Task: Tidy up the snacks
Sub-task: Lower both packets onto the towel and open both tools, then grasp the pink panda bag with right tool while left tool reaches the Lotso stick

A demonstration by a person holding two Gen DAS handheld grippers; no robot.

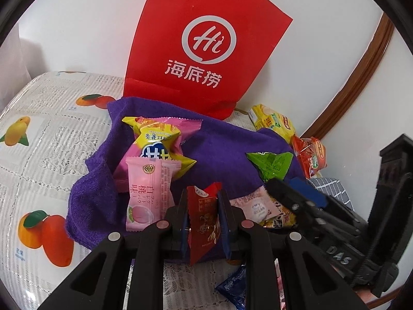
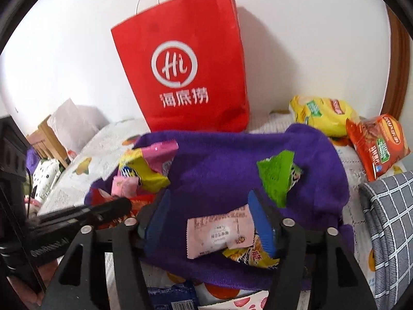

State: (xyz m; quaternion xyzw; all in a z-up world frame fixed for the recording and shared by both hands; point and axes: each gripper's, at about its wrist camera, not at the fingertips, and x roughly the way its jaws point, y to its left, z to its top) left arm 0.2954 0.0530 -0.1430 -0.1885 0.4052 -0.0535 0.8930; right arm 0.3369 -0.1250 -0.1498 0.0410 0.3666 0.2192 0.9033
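A worktop (image 1: 38, 155) covered in a fruit-printed cloth runs up to a white wall. Against that wall stands a tall red paper bag (image 1: 206, 51) with white handles. In front of it lies a crumpled purple towel (image 1: 219, 149), carrying most of the snacks. On the towel's left part sits a pile: a yellow packet (image 1: 161, 142) on top of a pink packet (image 1: 180, 125), with a pale peach packet (image 1: 147, 193) leaning at the front. A green packet (image 2: 277, 178) lies on the right part of the towel. Beyond the towel's right edge, near the wall, rest a yellow bag (image 2: 322, 113) and, just beside it, an orange bag (image 2: 376, 144). The left gripper (image 1: 202, 222) is clamped on a red packet (image 1: 202, 214), which stands upright between its blue pads. The right gripper (image 2: 210, 222) stands partly open over the towel's front edge; a pink-white packet (image 2: 219, 232) lies between its fingers (image 2: 262, 219), and no pad visibly presses on it.
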